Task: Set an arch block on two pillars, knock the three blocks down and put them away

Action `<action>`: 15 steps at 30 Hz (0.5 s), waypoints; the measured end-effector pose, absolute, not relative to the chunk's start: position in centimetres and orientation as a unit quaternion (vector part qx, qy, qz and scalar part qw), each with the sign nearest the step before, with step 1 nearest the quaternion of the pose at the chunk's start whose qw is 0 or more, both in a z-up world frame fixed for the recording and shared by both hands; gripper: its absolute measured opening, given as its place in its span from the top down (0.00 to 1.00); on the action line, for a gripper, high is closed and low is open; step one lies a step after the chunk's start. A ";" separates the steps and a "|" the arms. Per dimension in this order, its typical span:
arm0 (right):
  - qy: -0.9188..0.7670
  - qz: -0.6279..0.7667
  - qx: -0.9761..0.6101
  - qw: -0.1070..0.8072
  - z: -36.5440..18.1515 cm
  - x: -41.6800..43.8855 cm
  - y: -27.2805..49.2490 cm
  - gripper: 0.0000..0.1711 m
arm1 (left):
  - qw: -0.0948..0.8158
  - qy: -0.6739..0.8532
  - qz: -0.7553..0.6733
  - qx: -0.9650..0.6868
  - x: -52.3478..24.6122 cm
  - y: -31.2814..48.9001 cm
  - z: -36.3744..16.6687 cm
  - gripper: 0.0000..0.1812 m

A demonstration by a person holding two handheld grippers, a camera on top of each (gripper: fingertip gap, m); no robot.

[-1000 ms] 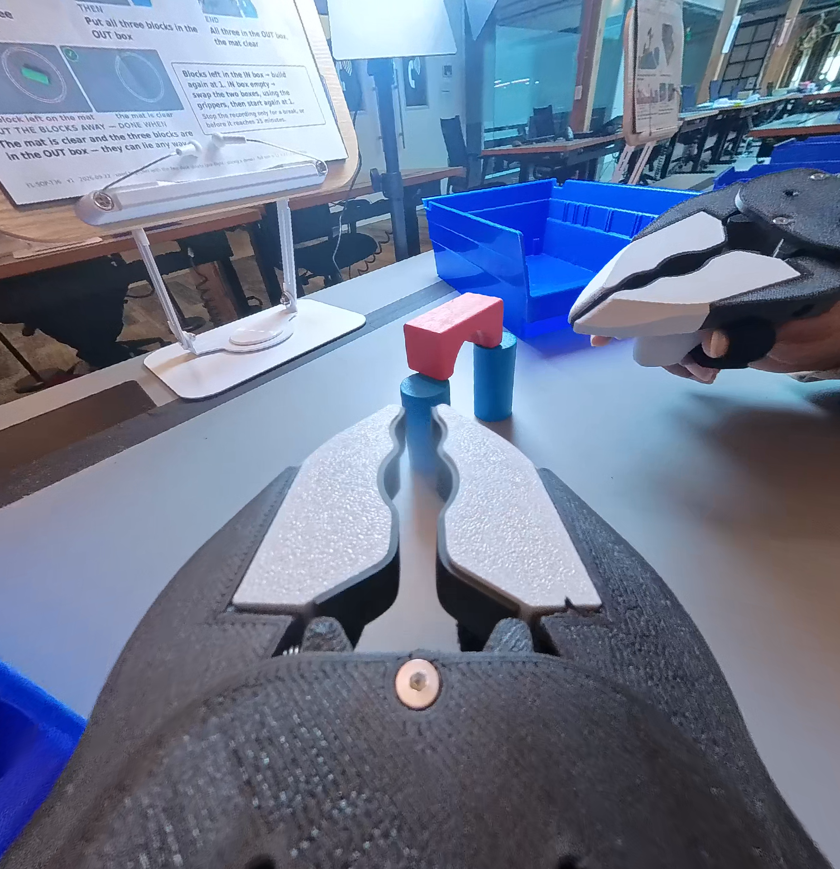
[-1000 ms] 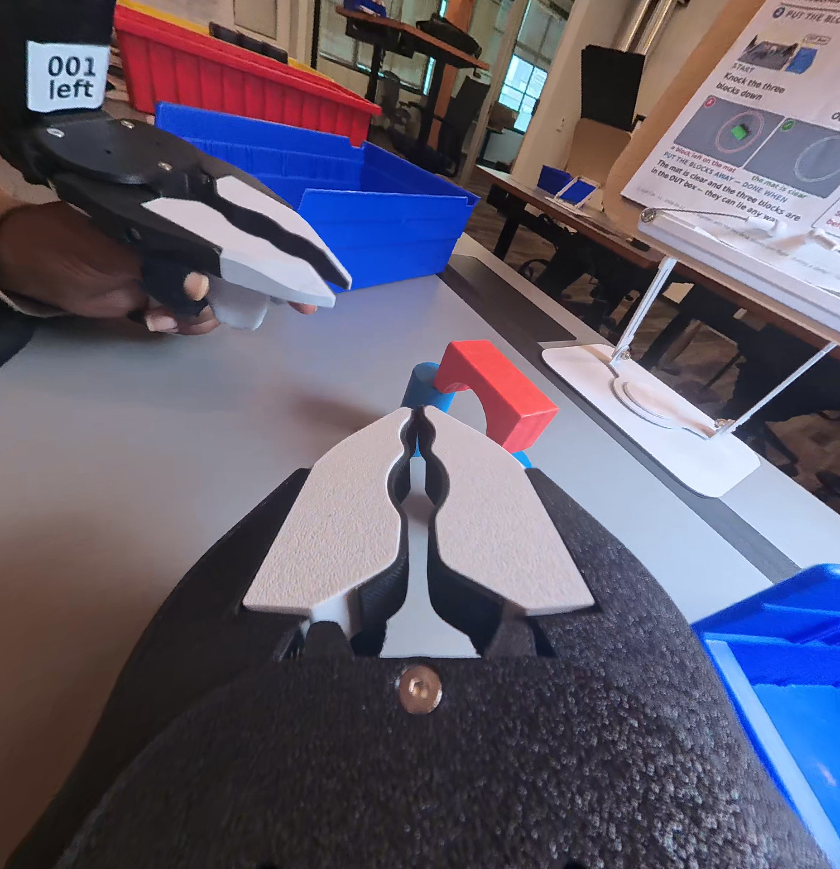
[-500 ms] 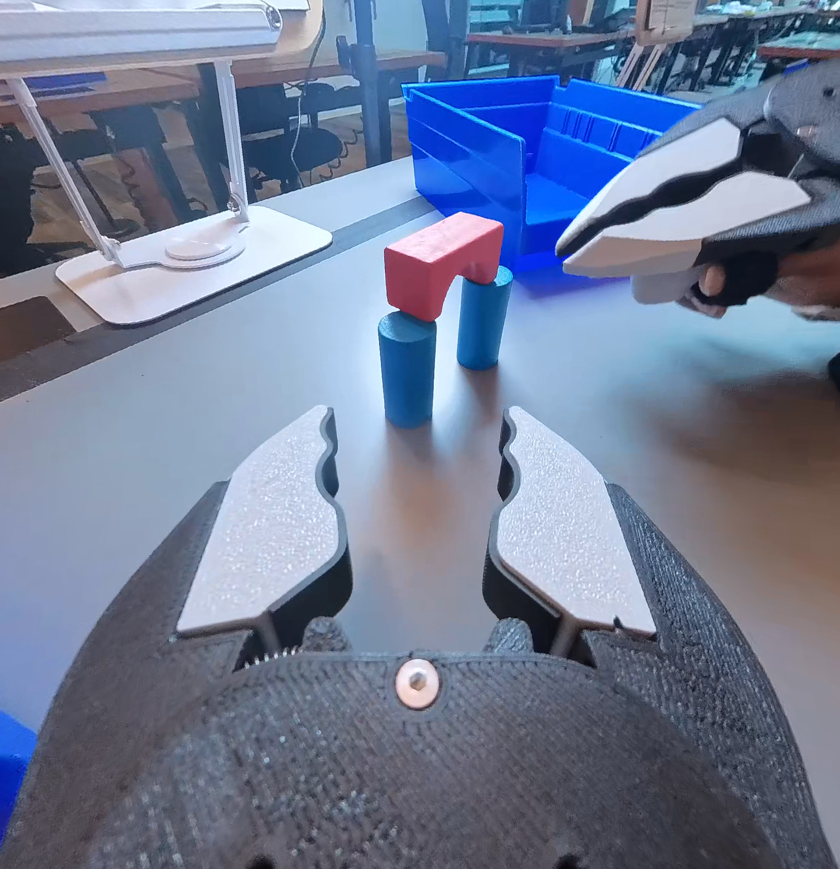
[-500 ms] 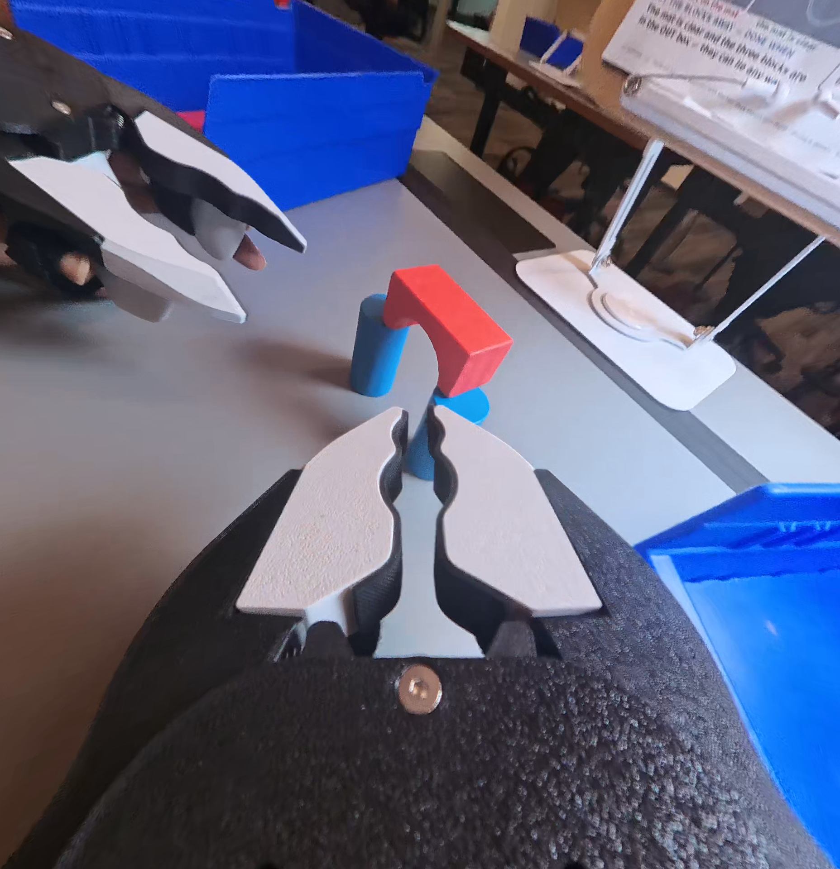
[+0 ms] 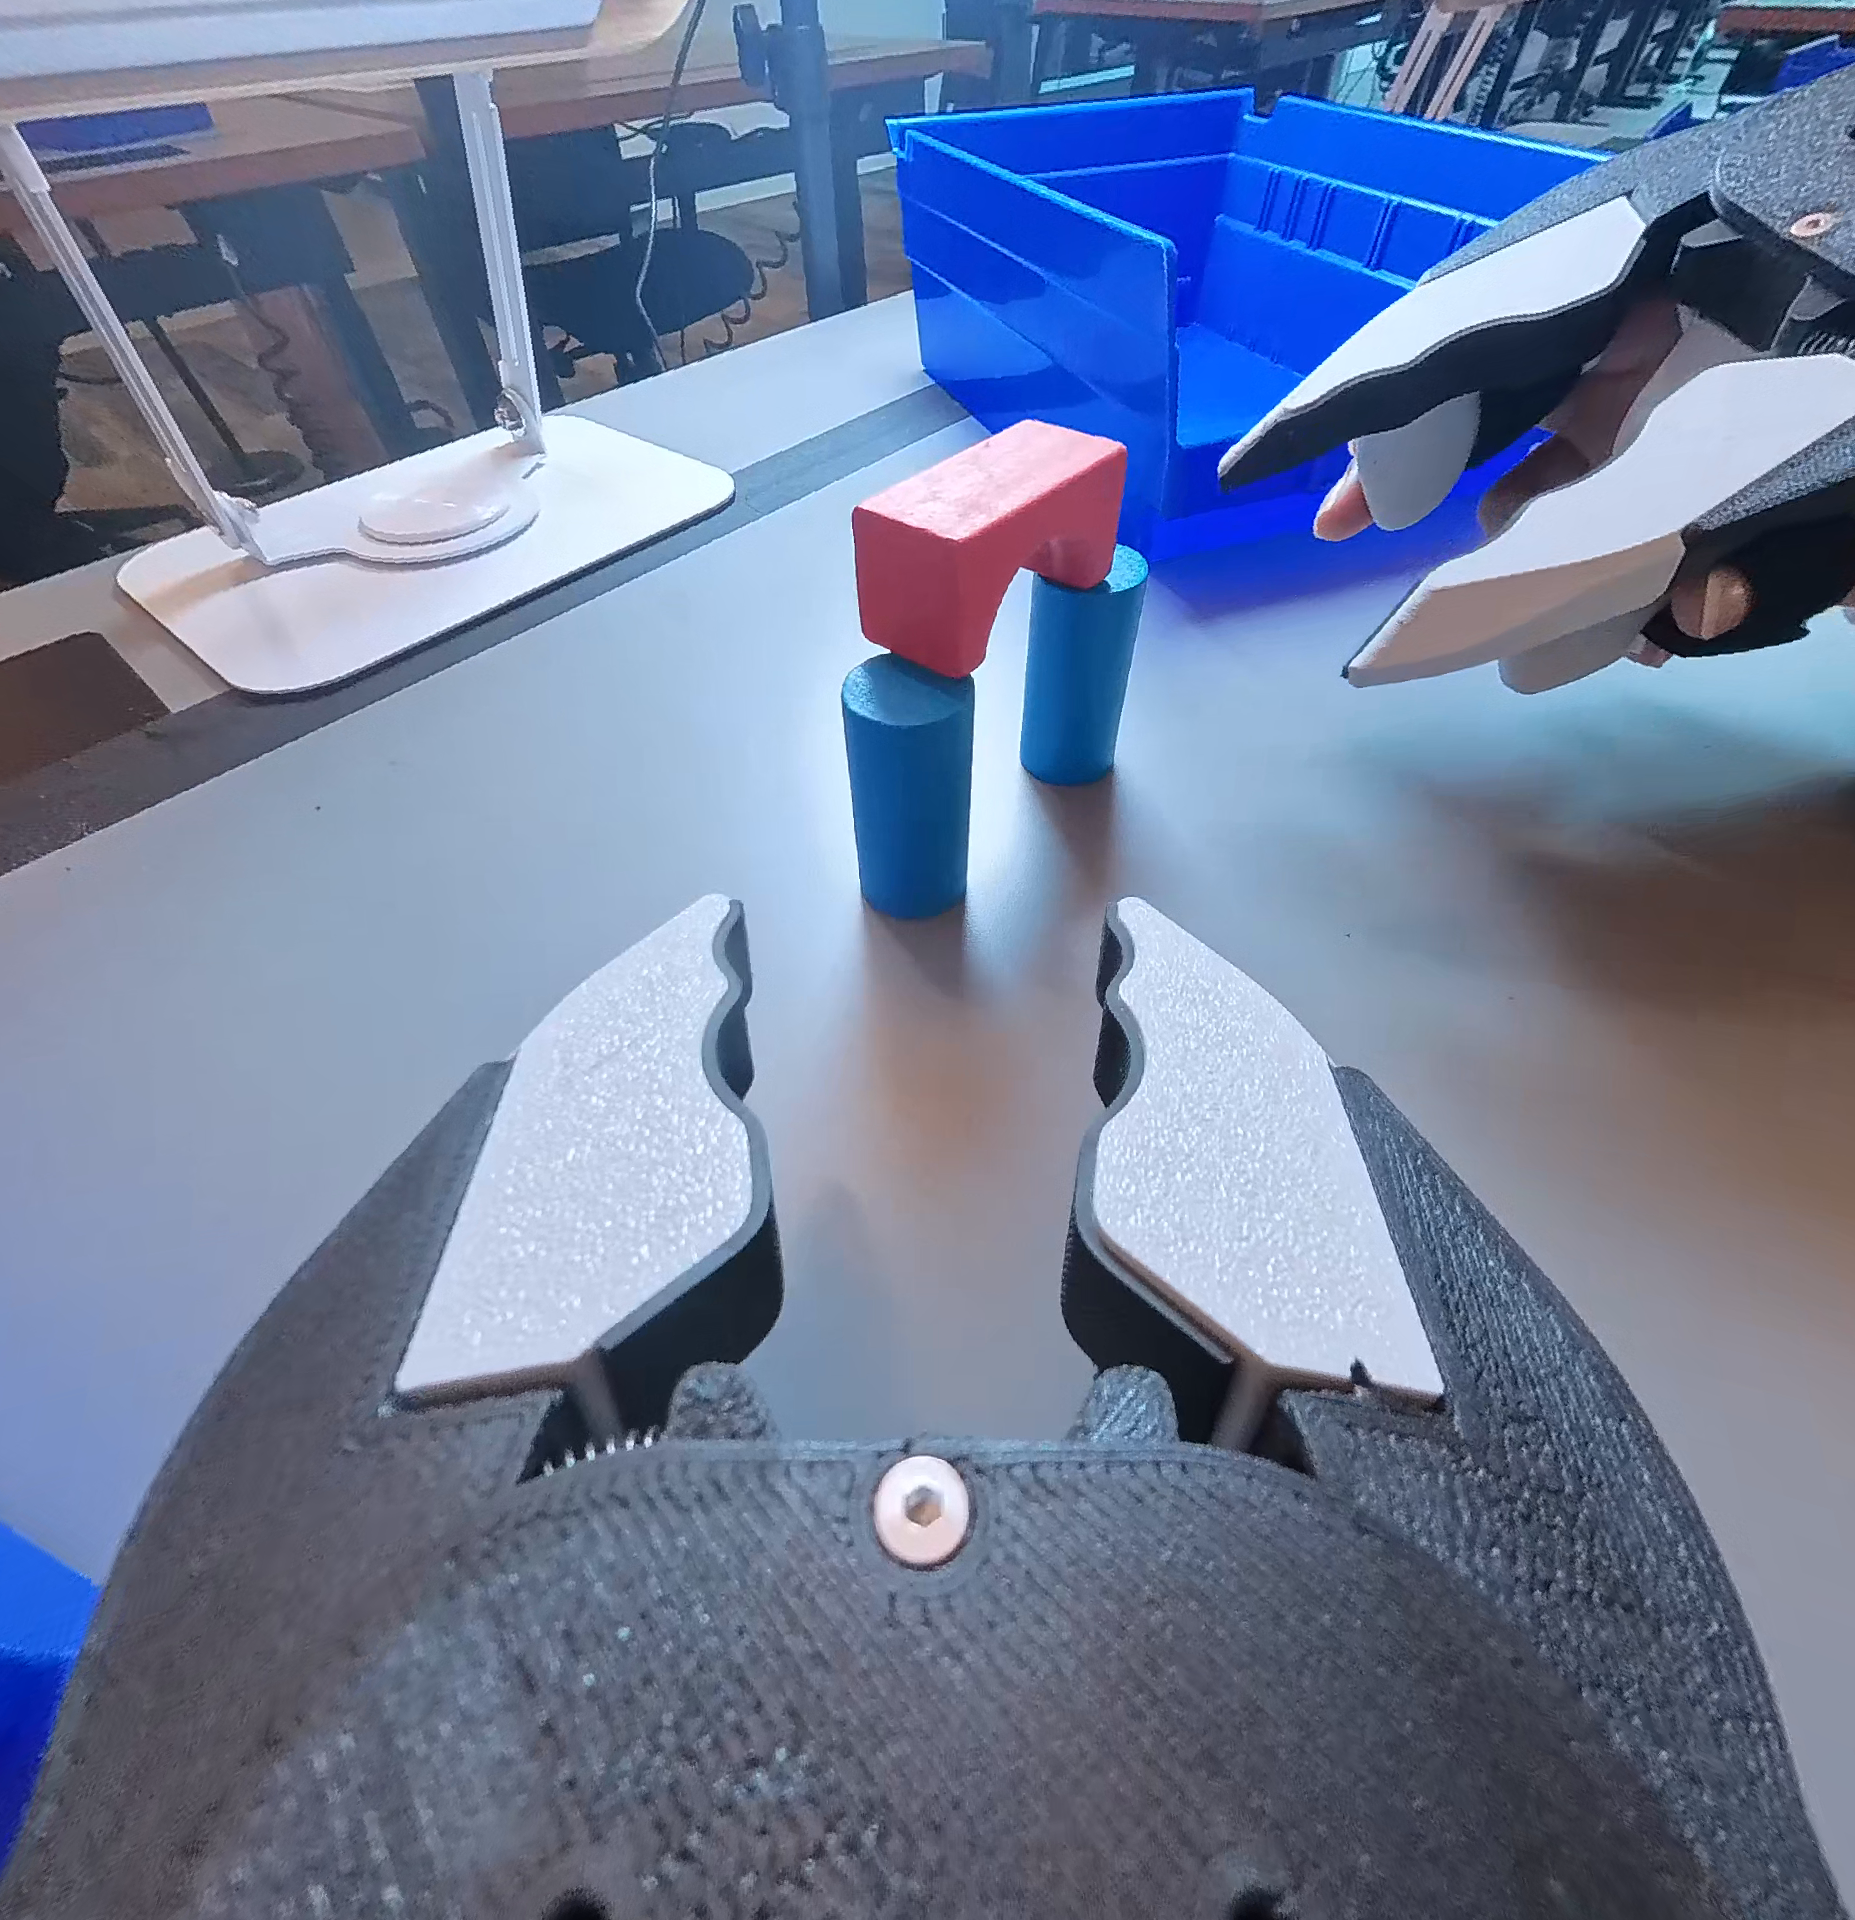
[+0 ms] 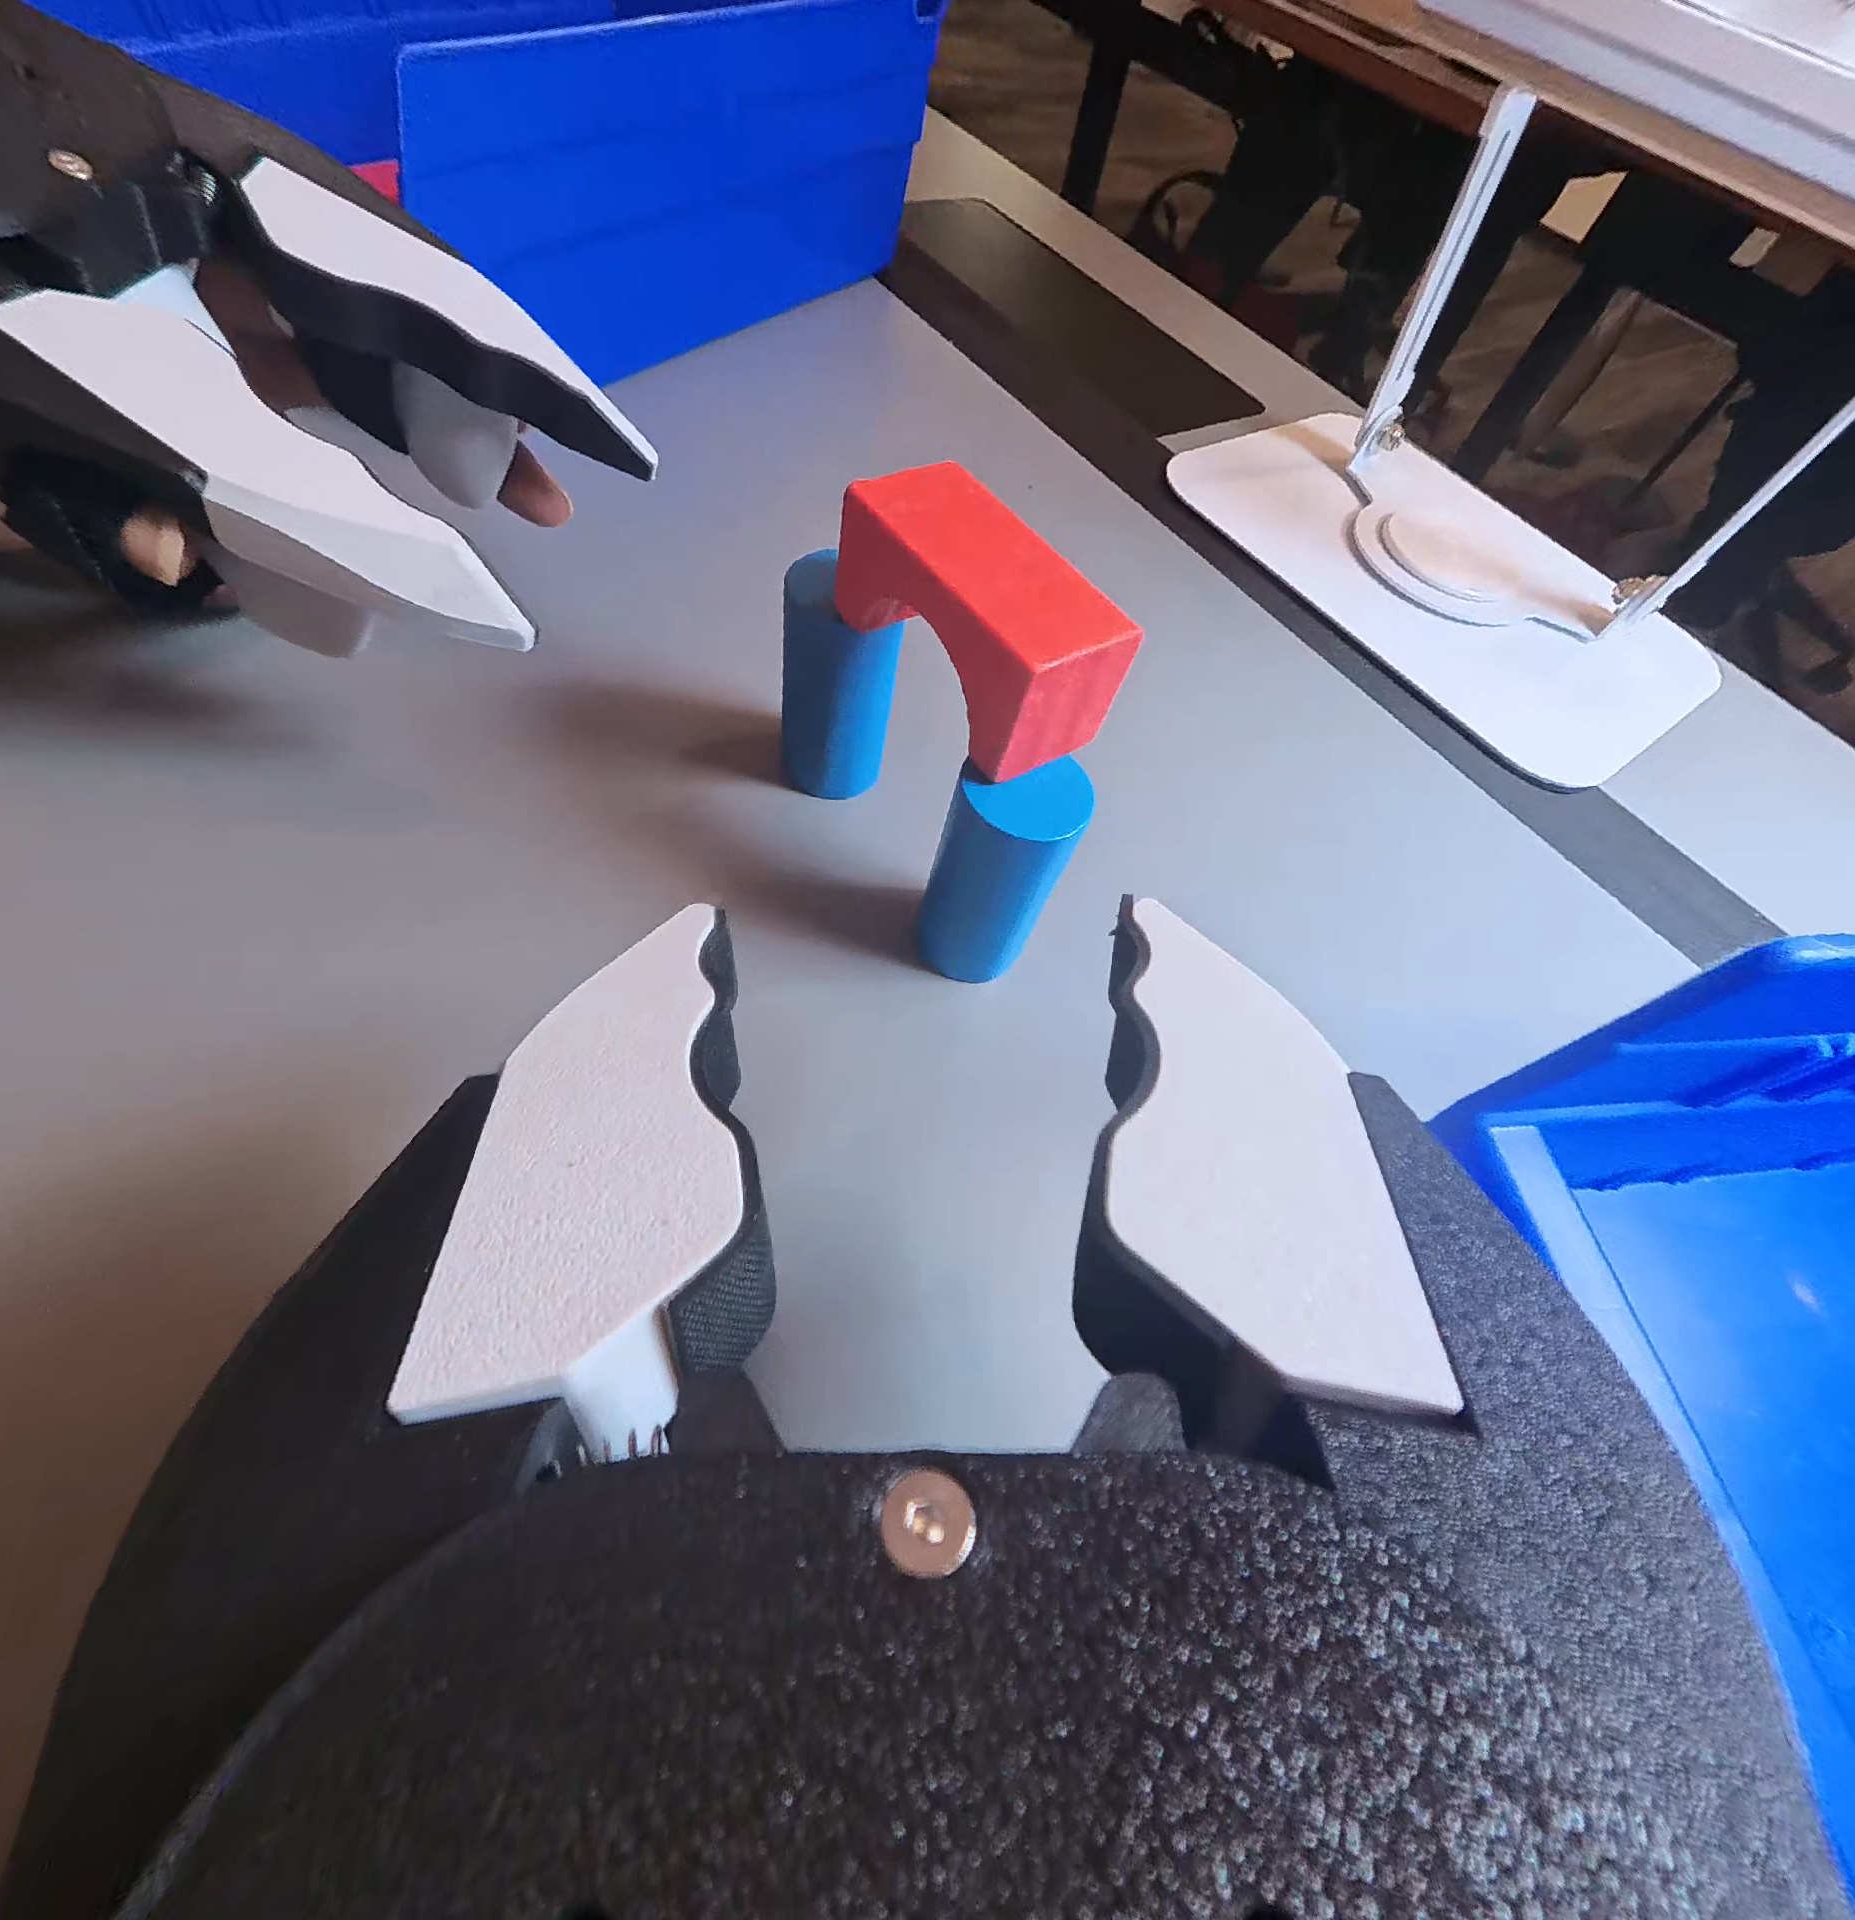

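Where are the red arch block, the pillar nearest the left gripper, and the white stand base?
red arch block [image 5: 980,520]: left wrist view, on its top face.
near blue pillar [image 5: 907,800]: left wrist view, on its side wall.
white stand base [image 5: 310,592]: left wrist view, on its flat plate.

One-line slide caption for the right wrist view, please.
Open right claw faces a red arch block resting on two blue pillars, open left claw alongside.

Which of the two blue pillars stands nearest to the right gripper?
The blue pillar under the arch block's nearer end, just ahead of the right gripper; the other pillar stands farther, toward the left gripper.
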State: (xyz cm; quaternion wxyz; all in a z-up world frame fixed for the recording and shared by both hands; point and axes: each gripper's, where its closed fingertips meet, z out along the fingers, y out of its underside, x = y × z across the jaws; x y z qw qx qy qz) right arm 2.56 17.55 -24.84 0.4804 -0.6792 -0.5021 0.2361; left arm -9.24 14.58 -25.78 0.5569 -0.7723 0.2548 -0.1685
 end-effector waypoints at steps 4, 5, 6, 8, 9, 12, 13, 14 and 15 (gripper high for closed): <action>-0.508 0.231 -0.678 0.479 -25.1 2.5 17.5 0.59 | 0.556 0.253 -0.171 -0.773 -9.3 14.6 -25.8 0.64; -0.508 0.231 -0.678 0.478 -25.2 2.5 17.5 0.59 | 0.556 0.253 -0.172 -0.773 -9.3 14.6 -25.8 0.64; -0.508 0.231 -0.679 0.477 -25.3 2.5 17.5 0.59 | 0.556 0.254 -0.172 -0.773 -9.3 14.6 -25.8 0.64; -0.509 0.231 -0.680 0.474 -25.5 2.4 17.6 0.59 | 0.556 0.254 -0.170 -0.773 -9.3 14.6 -25.8 0.64; -0.509 0.231 -0.681 0.474 -25.6 2.4 17.6 0.59 | 0.556 0.255 -0.169 -0.773 -9.2 14.6 -25.8 0.64; -0.508 0.234 -0.681 0.473 -25.7 2.3 17.5 0.59 | 0.555 0.259 -0.166 -0.773 -9.2 14.6 -25.9 0.64; -0.507 0.235 -0.680 0.474 -25.6 2.2 17.4 0.59 | 0.555 0.260 -0.165 -0.773 -9.1 14.6 -25.9 0.64; -0.507 0.236 -0.680 0.475 -25.6 2.2 17.4 0.59 | 0.555 0.261 -0.163 -0.773 -9.1 14.6 -25.9 0.64; -0.507 0.236 -0.679 0.475 -25.6 2.2 17.4 0.59 | 0.555 0.262 -0.162 -0.772 -9.1 14.5 -25.9 0.64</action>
